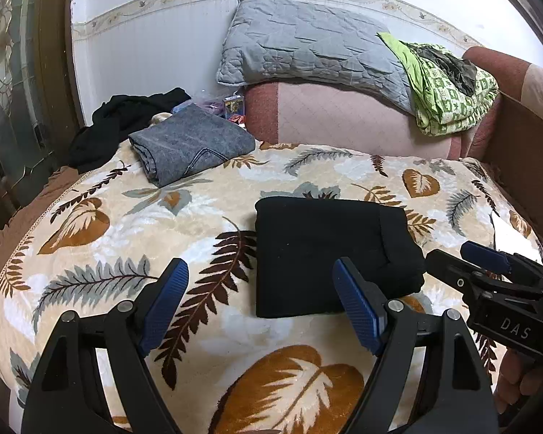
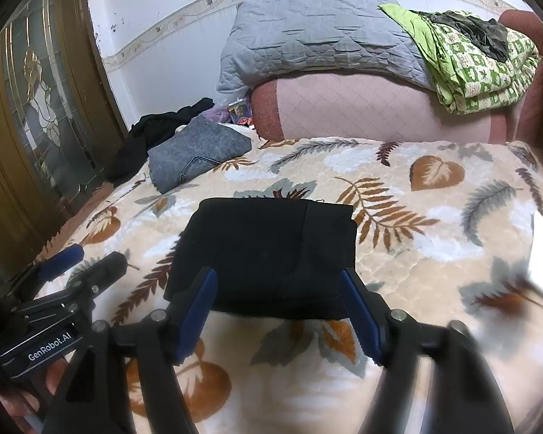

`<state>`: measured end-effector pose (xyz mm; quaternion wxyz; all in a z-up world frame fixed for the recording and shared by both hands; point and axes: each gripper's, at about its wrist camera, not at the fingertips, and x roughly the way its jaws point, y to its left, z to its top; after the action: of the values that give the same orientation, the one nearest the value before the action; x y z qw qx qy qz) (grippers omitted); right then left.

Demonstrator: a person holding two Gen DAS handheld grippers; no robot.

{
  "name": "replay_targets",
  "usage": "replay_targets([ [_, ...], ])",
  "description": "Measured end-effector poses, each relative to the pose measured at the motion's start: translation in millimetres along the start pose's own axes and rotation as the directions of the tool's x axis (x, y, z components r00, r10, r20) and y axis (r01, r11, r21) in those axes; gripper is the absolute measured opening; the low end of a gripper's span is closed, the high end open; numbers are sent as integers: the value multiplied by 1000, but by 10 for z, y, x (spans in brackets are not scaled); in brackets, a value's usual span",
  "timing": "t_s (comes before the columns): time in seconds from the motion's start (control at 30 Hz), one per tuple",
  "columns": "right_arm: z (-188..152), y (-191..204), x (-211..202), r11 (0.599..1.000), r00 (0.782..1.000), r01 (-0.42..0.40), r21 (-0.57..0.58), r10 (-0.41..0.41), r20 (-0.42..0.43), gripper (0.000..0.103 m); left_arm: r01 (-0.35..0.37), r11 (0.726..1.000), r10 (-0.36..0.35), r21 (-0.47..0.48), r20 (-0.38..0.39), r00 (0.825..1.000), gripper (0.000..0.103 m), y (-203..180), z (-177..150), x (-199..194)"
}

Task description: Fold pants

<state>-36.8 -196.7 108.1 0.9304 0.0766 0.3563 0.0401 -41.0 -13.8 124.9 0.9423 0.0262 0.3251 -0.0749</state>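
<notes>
Two grippers, left gripper and right gripper, fingers spread wide, holding nothing, above folded black pants at frame centre; folding apparently done, next likely setting aside.

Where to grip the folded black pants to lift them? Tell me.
Take the folded black pants at the near edge, coming in low from the front. That thick edge lies just beyond the open right gripper, while the left gripper sits off its left side.
</notes>
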Motion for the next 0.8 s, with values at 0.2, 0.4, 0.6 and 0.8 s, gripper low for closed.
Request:
replay_targets([
  [0.2,-16,-16,31,1000,1000,1,6,-1,-7,71,-1,1000,1,2,-6,1000,83,-18,-21,33],
  [0.4,-31,-11,47,1000,1000,0,7,0,-13,71,-1,1000,1,2,-10,1000,83,-21,-42,51],
  [0.6,-42,5,35,1000,1000,-1,-1,1,-11,72,1,1000,-1,0,-7,1000,83,-19,-45,51],
  [0.8,-54,7,14,1000,1000,-2,-1,2,-11,72,2,1000,-2,2,1,1000,83,-36,-58,16],
])
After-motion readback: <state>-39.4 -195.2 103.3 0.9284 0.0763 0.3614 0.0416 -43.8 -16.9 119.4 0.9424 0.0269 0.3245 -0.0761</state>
